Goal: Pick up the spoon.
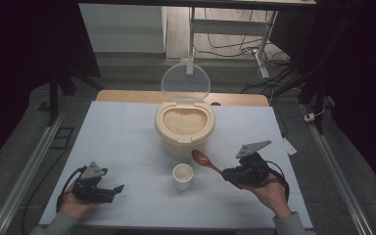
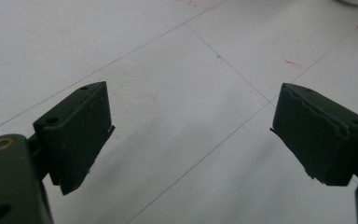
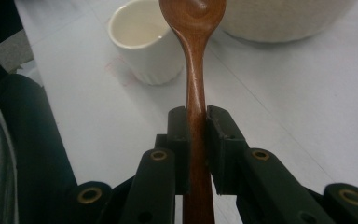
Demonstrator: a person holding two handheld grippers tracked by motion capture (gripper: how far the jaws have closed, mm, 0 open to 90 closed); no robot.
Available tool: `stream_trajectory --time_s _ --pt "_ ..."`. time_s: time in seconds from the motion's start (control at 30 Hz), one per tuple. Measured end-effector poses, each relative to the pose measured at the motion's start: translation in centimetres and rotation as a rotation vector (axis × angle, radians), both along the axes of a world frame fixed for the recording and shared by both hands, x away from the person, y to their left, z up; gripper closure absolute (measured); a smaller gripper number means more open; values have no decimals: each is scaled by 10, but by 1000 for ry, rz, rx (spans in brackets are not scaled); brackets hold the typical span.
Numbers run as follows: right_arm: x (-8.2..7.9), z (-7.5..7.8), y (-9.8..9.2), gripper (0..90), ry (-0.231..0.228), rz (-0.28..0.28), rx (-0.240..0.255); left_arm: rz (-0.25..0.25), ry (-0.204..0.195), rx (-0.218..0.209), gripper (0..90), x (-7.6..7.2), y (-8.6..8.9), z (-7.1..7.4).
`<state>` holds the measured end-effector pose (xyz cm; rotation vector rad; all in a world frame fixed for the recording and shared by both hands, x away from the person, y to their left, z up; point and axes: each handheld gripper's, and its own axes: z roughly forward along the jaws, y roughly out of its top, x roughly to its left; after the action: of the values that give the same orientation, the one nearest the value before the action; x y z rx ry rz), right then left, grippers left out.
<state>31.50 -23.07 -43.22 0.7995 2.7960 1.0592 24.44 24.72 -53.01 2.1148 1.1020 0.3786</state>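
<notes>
The right gripper [image 1: 231, 177] is clamped on the handle of a wooden spoon [image 1: 206, 160] — in the right gripper view both pads press the handle's sides, and the spoon [image 3: 194, 70] runs straight out ahead of the fingertips with its bowl at the far end. Just beyond and to the left of that bowl, as the right gripper view has it, stands a small white cup [image 3: 142, 39], empty. Past the spoon's tip on the other side sits the cream rice container [image 3: 284, 18]. In the high view the container [image 1: 184, 128] has rice inside and its clear lid [image 1: 185, 81] stands up at the back; the cup [image 1: 182, 176] is just in front of it, near the spoon's bowl.

The left gripper [image 1: 111, 190] rests low over the table [image 1: 127, 142] with its jaws spread wide and nothing between them — bare white surface lies ahead of its fingers [image 2: 77, 135]. It is well apart from the cup, with open table between. The table's near edge runs close behind both hands.
</notes>
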Motion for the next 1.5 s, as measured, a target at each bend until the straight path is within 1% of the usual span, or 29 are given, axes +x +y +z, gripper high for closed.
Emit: stream_trajectory --time_s 0.3,0.43,0.47,0.5,0.6,0.77,0.8,0.93,0.97,1.1,1.3,1.4,1.5 --pt "-1 0 16 795 0 52 0 -2 -2 1 114 0 -1 1" --pt "-1 3 29 795 1 85 -9 -1 -3 -1 114 0 -2 1" --pt "-1 3 29 795 1 85 -9 -1 -3 -1 114 0 -2 1" --pt "-1 5 35 795 -2 99 -16 -3 -3 -1 114 1 -2 1" --pt "1 7 44 795 -4 119 -23 -4 -4 2 114 1 -2 1" --pt "2 10 58 795 -11 151 -24 -7 -2 -1 114 1 -2 1" --pt "2 10 61 795 -16 162 -25 -8 -3 -1 114 1 -2 1" --pt "1 8 68 795 -14 183 -22 -9 -1 -1 114 1 -3 1" --pt "1 7 71 795 -12 195 -32 -11 -1 0 114 1 -3 1" --pt "1 4 74 795 -15 217 -38 -10 -2 -1 114 1 -3 1" --pt "0 2 77 795 -16 227 -51 -12 -9 -3 114 1 -3 3" --pt "-1 2 78 795 -21 229 -53 -25 -18 -13 117 0 -5 8" --pt "-1 2 78 795 -25 230 -50 -55 -39 -33 120 -1 -10 19"
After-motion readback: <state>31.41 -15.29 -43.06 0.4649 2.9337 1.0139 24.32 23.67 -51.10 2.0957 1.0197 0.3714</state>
